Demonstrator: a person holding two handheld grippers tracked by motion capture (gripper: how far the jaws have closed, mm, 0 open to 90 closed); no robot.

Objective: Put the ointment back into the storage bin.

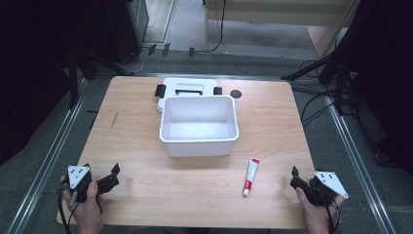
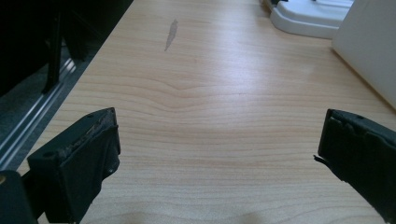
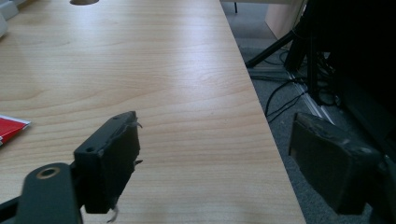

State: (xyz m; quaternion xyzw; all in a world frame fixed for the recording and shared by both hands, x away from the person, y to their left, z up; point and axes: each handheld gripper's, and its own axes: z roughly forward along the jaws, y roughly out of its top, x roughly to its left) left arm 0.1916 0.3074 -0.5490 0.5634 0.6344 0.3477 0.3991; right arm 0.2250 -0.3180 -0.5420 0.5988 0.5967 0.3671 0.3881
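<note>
Both grippers, left (image 1: 113, 176) and right (image 1: 295, 176), gape empty; tube (image 1: 251, 176) lies before the tub (image 1: 198, 141).

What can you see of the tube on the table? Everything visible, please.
The tube is a small squeeze tube, white with red printing, soft plastic or laminate by its look. It lies flat on the wooden table, its length running nearly front to back: the flat crimped end points toward the white bin, the white cap end toward the person. It sits apart from the bin, nearer the right gripper. Nothing touches it but the table. Its red corner shows in the right gripper view.
</note>
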